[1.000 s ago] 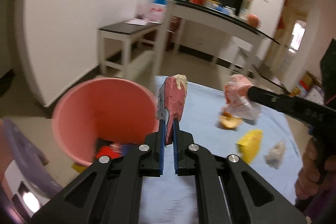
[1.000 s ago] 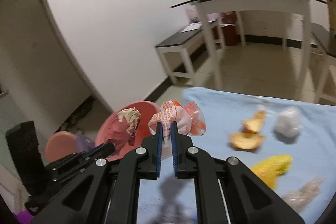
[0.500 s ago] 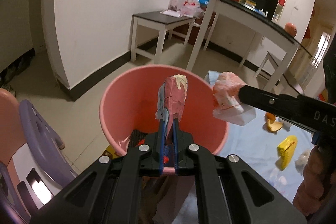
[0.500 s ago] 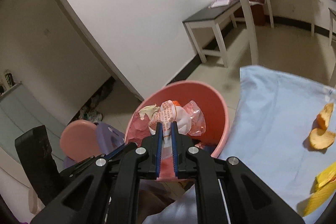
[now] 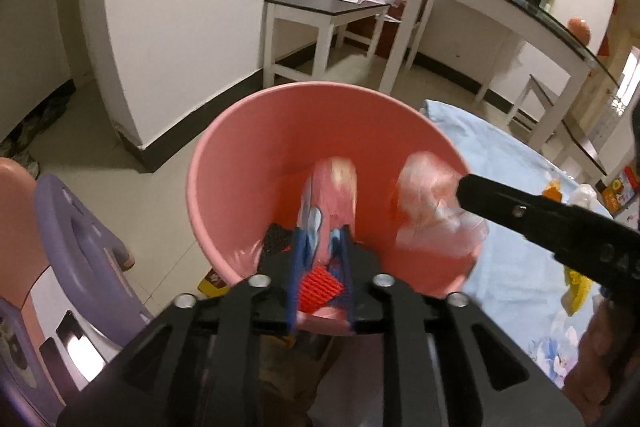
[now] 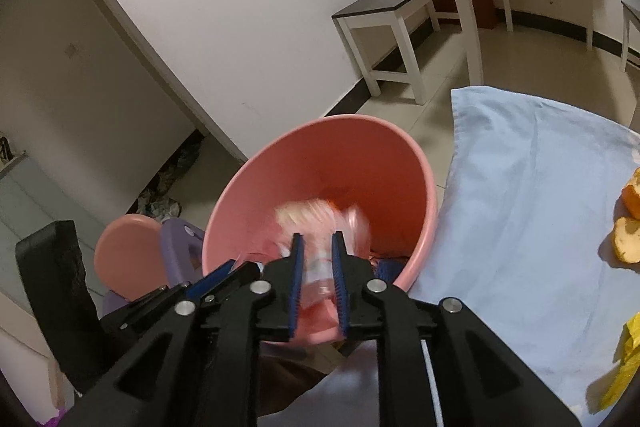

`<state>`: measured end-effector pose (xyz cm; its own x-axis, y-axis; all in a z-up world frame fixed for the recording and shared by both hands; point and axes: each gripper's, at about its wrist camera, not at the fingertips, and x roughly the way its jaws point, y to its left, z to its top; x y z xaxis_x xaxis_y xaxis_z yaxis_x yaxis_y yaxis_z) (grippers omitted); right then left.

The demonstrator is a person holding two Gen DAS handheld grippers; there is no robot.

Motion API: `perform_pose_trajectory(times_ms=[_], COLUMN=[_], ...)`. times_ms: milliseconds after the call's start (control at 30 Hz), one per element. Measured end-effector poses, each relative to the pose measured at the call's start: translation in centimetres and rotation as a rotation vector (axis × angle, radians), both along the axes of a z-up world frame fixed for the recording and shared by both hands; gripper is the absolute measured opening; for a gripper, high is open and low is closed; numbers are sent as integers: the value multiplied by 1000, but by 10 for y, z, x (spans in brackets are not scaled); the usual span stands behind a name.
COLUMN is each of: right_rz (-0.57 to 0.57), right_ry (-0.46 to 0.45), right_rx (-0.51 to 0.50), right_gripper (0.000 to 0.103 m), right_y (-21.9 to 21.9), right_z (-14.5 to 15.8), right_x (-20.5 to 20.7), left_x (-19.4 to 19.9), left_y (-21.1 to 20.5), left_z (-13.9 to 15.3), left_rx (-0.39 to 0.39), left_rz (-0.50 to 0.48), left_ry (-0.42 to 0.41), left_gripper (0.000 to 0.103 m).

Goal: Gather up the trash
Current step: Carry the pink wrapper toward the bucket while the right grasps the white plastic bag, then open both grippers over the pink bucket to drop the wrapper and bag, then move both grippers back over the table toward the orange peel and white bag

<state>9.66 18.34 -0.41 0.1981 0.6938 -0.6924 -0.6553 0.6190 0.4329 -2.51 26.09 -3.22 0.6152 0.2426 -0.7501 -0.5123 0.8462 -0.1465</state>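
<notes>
Left wrist view: the left gripper (image 5: 322, 251) hangs over the pink bucket (image 5: 224, 155), jaws opening to drop the red wrapper (image 5: 334, 195) still between them.

Right wrist view: the right gripper (image 6: 318, 259), jaws opening above the same bucket (image 6: 320, 163), lets a blurred plastic wrapper (image 6: 320, 223) slip out ahead.

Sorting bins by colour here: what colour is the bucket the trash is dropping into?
Pink, salmon-toned; the bucket shows best in the left wrist view.
</notes>
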Motion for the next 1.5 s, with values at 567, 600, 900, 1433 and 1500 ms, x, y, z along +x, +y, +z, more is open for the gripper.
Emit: perform_pose_trajectory(times_ms=[567, 600, 900, 1433, 1500], right_rz=[-37, -44, -74, -203, -231], right_ry=[-65, -72, -98, -222, -227], right_rx=[-14, -19, -2, -40, -38], right_gripper=[36, 37, 39, 45, 45], right_y=[-39, -42, -68, -158, -173], right_z=[20, 21, 35, 54, 54], right_x=[-6, -7, -15, -35, -37], left_x=[-7, -8, -12, -5, -3], left_y=[-19, -21, -40, -91, -99], left_z=[30, 31, 45, 54, 54], left_rx=[12, 17, 34, -44, -49], left_rz=[6, 2, -34, -157, -188], left_ry=[-75, -77, -80, -117, -114], left_gripper=[27, 27, 27, 29, 29])
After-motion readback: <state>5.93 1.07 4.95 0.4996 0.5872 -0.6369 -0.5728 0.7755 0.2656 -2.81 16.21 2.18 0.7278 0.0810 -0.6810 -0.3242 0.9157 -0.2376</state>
